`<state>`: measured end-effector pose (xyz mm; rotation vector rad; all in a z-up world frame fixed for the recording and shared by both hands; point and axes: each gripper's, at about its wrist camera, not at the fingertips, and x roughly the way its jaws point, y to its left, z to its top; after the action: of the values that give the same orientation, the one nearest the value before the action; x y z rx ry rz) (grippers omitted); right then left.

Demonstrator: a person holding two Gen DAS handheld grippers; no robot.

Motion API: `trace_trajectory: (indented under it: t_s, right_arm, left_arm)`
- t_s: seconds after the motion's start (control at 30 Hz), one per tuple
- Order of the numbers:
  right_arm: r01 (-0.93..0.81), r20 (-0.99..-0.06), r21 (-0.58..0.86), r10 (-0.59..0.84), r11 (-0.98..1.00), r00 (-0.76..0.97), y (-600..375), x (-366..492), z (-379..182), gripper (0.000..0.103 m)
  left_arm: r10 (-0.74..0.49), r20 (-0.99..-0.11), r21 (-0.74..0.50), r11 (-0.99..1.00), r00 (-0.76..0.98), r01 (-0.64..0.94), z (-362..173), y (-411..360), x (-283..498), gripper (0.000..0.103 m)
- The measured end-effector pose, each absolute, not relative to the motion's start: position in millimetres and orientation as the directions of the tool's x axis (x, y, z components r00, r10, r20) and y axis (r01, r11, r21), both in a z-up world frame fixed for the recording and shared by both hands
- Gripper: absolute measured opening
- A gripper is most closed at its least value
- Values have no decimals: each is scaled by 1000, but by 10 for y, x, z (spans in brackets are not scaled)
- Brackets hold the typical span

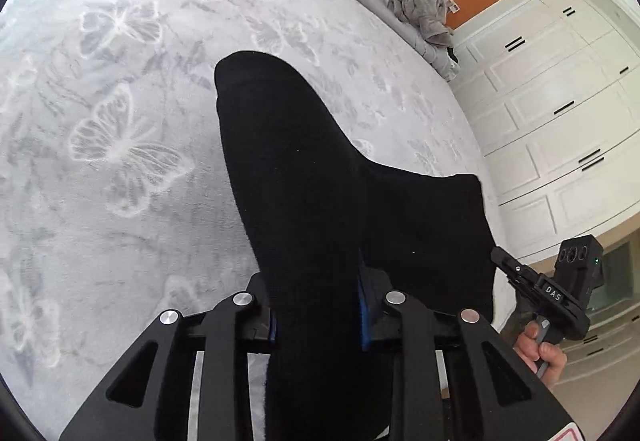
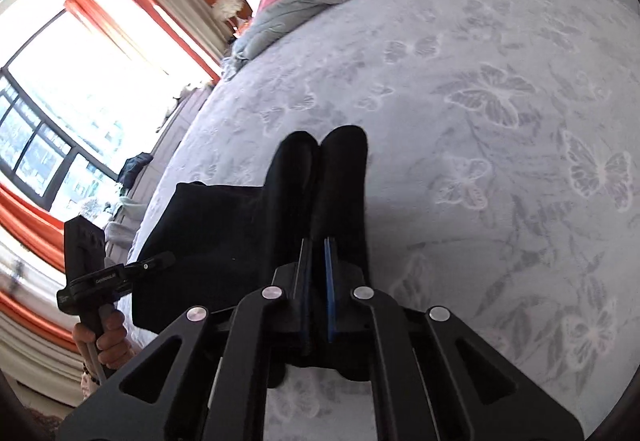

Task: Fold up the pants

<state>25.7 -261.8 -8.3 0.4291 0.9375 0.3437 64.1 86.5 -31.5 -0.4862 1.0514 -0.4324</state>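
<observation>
We pinch the soft, limp black knit pants (image 1: 304, 177) in both grippers (image 1: 320, 305) (image 2: 318, 281); edge holds suit them.

item: black pants (image 1: 312, 177) | look: plain dark knit fabric | state: partly lifted, draped, both legs (image 2: 320, 177) side by side | place: over the grey butterfly-print bed (image 1: 120, 101), one end held up near its edge
</observation>
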Motion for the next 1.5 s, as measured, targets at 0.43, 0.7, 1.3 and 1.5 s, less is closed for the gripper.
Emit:
trace_trajectory:
  t_s: [0.43,0.7,1.3,1.5]
  right_arm:
    - [-102,-857,307,321,946,403,-2078,147,-769,60]
    - [-148,-805,355,383,923,453,-1913,119,-528,11]
    - [-140,-875,206,247,968,417,-1541,379,-707,50]
    - [-172,-796,262,314,950,517,-1518,330,-314,6]
  left_arm:
    - [-263,-817,-343,937,513,-66,-470,1266,270,75]
    - [-233,-830,-262,965,507,14,-407,1035,289,76]
    - [-182,-837,-207,978,516,8,-478,896,437,79]
    - [-213,-826,-241,970,523,13,-416,958,427,79]
